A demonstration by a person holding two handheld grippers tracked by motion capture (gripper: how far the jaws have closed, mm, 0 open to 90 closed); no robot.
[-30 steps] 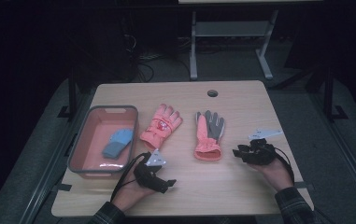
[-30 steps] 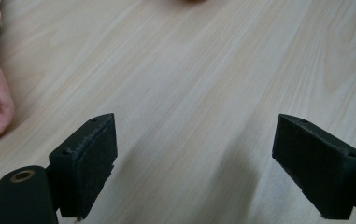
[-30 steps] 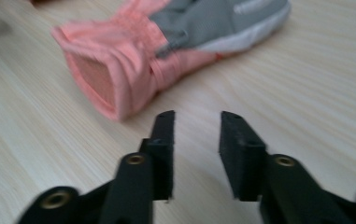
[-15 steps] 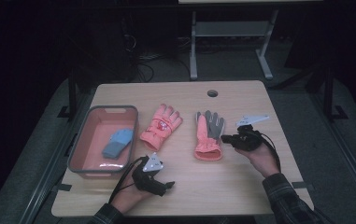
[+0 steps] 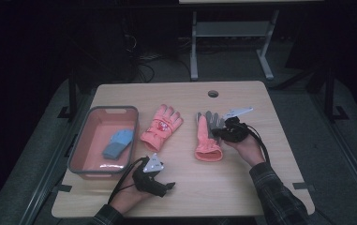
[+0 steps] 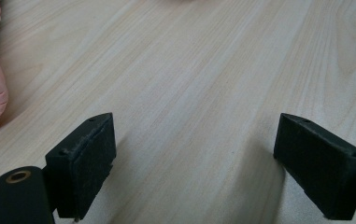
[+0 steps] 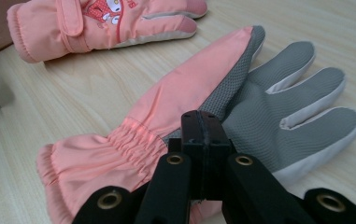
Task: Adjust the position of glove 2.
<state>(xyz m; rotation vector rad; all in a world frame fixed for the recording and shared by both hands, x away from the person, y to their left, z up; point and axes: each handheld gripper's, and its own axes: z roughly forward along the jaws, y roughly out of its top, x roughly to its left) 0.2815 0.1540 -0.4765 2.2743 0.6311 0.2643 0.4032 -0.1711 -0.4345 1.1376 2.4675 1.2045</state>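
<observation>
From my station, the thing in hand is the grey-palmed glove (image 5: 208, 136), lying palm up on the wooden table (image 5: 270, 187) right of centre, its fingers pointing away from me and its pink gathered cuff toward the near edge. My right gripper (image 5: 219, 133) sits at the glove's right side, over the palm near the cuff; in the right gripper view (image 7: 202, 140) its two black jaws are pressed flat against each other just above the grey palm fabric, having just been closing, and I cannot tell whether any cloth is pinched between them. Just beside this glove, to its left and apart from it, lies its partner, a pink glove (image 5: 161, 126) back up with a cartoon print, fingers also pointing away and slightly tilted to the right. Farther left stands a shallow grey-rimmed bin (image 5: 78, 150) with a pink floor, and inside it rests a blue folded cloth item (image 5: 118, 143) that I cannot identify more closely. My left gripper (image 5: 168, 186) rests low near the front edge of the table, well apart from the grey-palmed glove; in the left gripper view (image 6: 194, 168) its jaws stand wide apart over bare wood with nothing between them, and the puffy edge of the pink glove shows at the left border.
</observation>
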